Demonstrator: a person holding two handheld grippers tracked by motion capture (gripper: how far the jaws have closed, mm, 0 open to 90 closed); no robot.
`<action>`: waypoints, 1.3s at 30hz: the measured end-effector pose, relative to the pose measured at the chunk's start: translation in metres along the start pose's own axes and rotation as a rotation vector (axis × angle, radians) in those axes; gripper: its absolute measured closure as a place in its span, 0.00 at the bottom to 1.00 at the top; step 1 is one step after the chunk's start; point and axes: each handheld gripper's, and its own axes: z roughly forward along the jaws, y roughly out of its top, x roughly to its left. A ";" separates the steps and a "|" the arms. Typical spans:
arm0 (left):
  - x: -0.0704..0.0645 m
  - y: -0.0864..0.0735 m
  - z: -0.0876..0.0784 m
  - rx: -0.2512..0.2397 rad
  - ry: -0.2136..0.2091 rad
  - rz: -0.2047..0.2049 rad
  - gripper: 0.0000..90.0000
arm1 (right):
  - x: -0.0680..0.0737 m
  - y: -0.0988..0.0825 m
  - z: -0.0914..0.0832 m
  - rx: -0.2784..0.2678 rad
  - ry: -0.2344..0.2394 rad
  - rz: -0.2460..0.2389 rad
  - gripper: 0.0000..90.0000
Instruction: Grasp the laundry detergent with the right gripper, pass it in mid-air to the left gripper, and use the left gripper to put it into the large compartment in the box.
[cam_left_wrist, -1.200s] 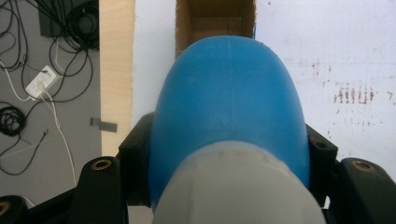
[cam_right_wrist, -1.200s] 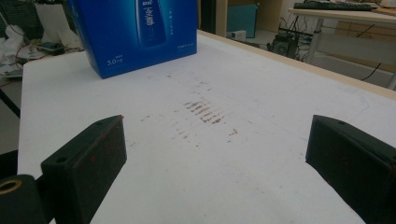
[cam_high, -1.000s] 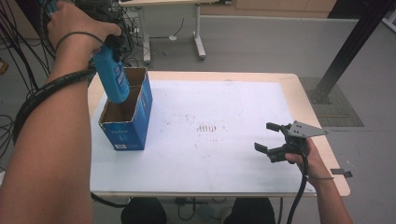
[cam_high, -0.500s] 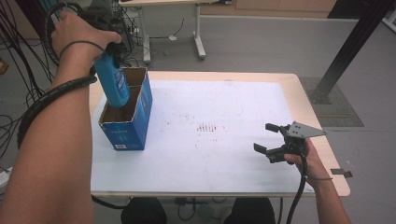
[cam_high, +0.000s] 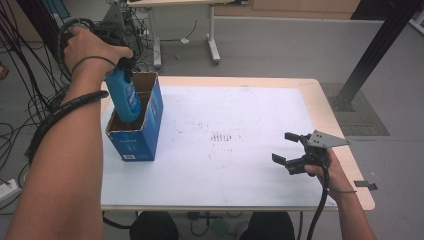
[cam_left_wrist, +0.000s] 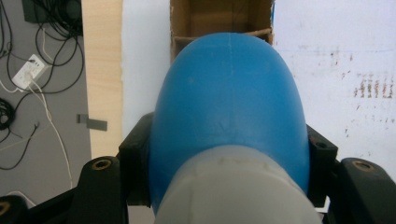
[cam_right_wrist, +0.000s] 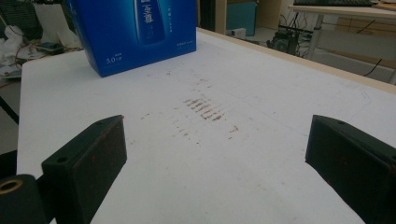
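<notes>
The bottle (cam_high: 125, 96) is smooth blue plastic with a rounded, dome-like base and a pale grey cap end; it stands tilted, base down, its lower part inside the open top of the box (cam_high: 136, 130). In the left gripper view the bottle (cam_left_wrist: 229, 112) bulges toward the box (cam_left_wrist: 219, 21), whose brown cardboard inside shows at 12 o'clock, while the grey cap end is blurred and cut off at 6 o'clock.

The left gripper (cam_left_wrist: 229, 163) clamps the bottle near its neck, black jaws pressing its sides at 9 and 3 o'clock. In the high view the left hand (cam_high: 92, 47) covers that gripper, so the bottle's top is hidden there. A cable in ribbed black sleeve runs down the forearm.

The box is glossy blue card outside, rectangular, upright, with flaps raised; it sits at 9 o'clock on the table (cam_high: 320, 100). How deep the bottle reaches inside cannot be told. In the right gripper view the box (cam_right_wrist: 135, 32) stands at 11 o'clock, its top cut off, with small white print too fine to read.

The table has a pale wood edge under a white sheet (cam_high: 240, 115), matt and scuffed with brownish smudges (cam_high: 224, 137) near the middle.

The right gripper (cam_high: 290, 150) rests at 4 o'clock on the sheet, jaws wide apart with nothing between them, a grey three-cornered plate on top.
</notes>
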 end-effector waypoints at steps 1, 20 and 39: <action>0.000 0.001 0.002 0.004 0.000 0.001 0.42 | 0.000 0.000 0.000 0.001 0.000 0.000 0.05; 0.003 0.002 0.026 0.028 -0.012 0.005 0.42 | 0.000 -0.002 0.004 0.008 -0.001 0.006 0.05; 0.002 0.004 0.059 0.060 -0.026 0.014 0.42 | 0.001 -0.006 0.008 0.020 0.007 0.013 0.05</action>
